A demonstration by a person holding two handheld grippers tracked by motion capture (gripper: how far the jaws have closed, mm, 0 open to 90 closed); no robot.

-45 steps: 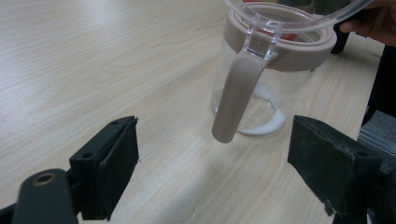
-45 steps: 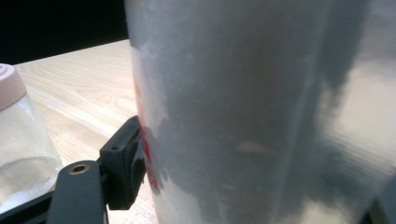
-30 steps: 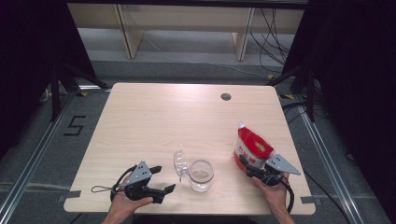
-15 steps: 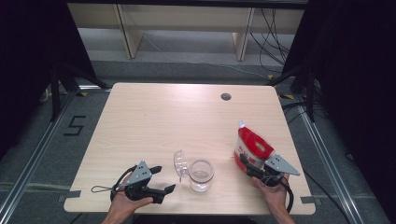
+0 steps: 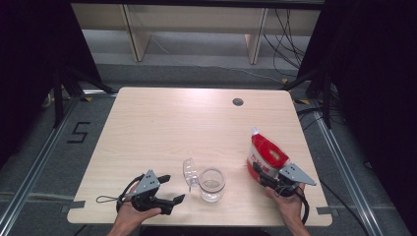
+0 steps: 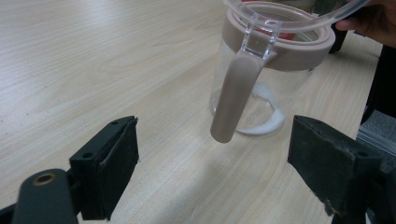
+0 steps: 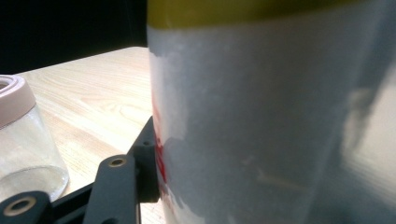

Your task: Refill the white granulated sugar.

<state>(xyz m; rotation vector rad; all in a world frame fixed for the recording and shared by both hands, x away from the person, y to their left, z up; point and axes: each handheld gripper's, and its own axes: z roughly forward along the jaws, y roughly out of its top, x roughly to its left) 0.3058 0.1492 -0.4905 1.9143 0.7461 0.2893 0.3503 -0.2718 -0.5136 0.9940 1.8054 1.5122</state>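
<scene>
A clear glass jar with a beige collar stands near the table's front edge, its clear lid flipped open to the left. In the left gripper view the jar shows a beige latch hanging down and a little white powder at the bottom. My left gripper lies left of the jar, open, jaws wide apart and empty. A red and white bag stands upright at the right, with my right gripper shut on its lower part. Up close the bag looks white with a yellow band, and one black jaw presses its side.
The light wooden table has a round cable hole at the back right. Dark curtains flank both sides, and shelving legs and cables lie on the floor beyond the far edge. A person's hand holds each gripper at the front edge.
</scene>
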